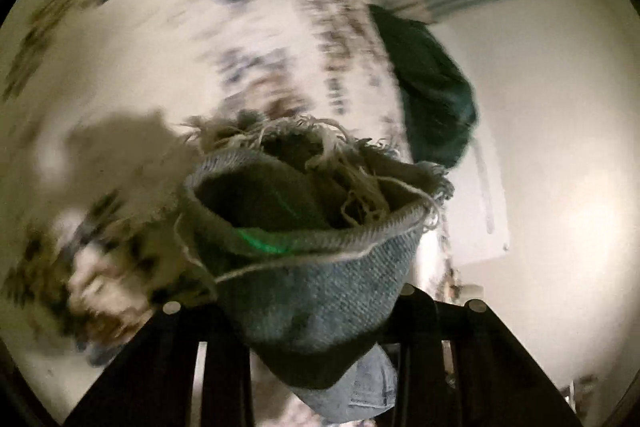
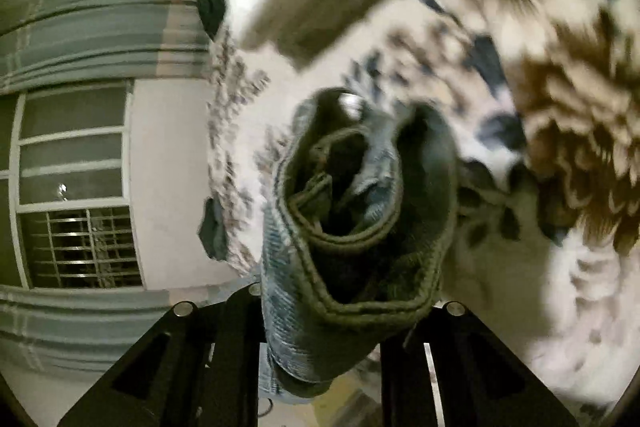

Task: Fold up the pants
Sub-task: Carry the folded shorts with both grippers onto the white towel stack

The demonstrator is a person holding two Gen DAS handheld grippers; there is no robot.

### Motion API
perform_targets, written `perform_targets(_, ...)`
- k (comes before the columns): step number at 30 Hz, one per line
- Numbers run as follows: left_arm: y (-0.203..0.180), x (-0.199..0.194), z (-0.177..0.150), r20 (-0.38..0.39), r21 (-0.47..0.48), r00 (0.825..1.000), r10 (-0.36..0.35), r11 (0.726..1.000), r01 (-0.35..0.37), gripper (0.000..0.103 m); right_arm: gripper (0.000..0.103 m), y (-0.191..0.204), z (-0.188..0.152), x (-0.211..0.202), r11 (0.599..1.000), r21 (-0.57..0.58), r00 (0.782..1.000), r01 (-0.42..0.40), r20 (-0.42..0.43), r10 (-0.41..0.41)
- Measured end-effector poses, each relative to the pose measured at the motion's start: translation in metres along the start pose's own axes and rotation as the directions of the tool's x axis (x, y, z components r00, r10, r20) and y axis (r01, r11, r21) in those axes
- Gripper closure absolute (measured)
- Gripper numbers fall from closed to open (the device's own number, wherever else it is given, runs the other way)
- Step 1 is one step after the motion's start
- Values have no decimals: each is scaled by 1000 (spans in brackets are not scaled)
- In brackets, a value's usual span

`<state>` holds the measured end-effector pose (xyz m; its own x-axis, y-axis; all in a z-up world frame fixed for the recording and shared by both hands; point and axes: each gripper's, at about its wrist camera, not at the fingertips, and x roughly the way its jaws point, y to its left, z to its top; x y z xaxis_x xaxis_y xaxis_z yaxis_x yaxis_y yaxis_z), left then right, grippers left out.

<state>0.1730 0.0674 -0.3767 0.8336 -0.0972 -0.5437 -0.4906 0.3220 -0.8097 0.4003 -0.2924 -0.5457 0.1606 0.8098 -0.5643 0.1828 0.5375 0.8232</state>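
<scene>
Pants: blue jeans (image 1: 320,291), held up off the bed by both grippers, right in front of each camera.
Pants in the left view: a frayed leg end with loose white threads, bunched into an open cup shape. It fills the middle and near part of the view.
Pants in the right view: a thick stitched edge (image 2: 360,247), rolled into a ring, with a shiny metal button at the far end.
Left gripper (image 1: 324,343): its black fingers are pressed onto the jeans, pinching the leg end between them.
Right gripper (image 2: 320,339): its black fingers are squeezed onto the jeans too, one on each side of the bunched cloth.
Bed cover (image 1: 200,27): white with brown and blue flowers, far behind the jeans. It is very blurry in both views.
Dark green cloth (image 1: 432,95): lies at the bed's right edge in the left view, far from the gripper.
Curtain (image 2: 92,31): grey with stripes, far left in the right view.
Window (image 2: 72,187): on the left below the curtain, with bars at the bottom.
Wall (image 1: 560,147): plain and pale, on the right in the left view.
</scene>
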Motion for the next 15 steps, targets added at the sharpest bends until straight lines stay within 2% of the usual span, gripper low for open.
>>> perform_targets(4, -73, 22, 35, -44, 64, 996, -77, 995, 80, 75, 85, 64, 30, -37, 999, -17, 995, -39, 92, 40)
perform_targets(8, -163, 67, 68, -102, 101, 976, -191, 974, 201, 75, 85, 124, 76, -79, 996, -38, 974, -82, 211, 88)
perform_targets(9, -179, 76, 73, -112, 113, 972, -208, 969, 220, 75, 85, 139, 93, -91, 994, -47, 963, -95, 249, 104)
perform_targets(11, -230, 112, 86, -148, 142, 950, -273, 945, 294, 75, 85, 158, 125, -112, 992, -66, 940, -111, 316, 126)
perform_targets(12, -243, 124, 89, -164, 155, 943, -290, 936, 315, 75, 85, 168, 143, -120, 990, -81, 926, -118, 352, 139)
perform_targets(14, -285, 168, 98, -209, 198, 922, -325, 910, 365, 75, 85, 174, 172, -133, 989, -91, 896, -119, 418, 147)
perform_targets(15, -294, 180, 96, -228, 210, 915, -333, 901, 380, 75, 85, 173, 190, -135, 987, -97, 878, -124, 453, 155)
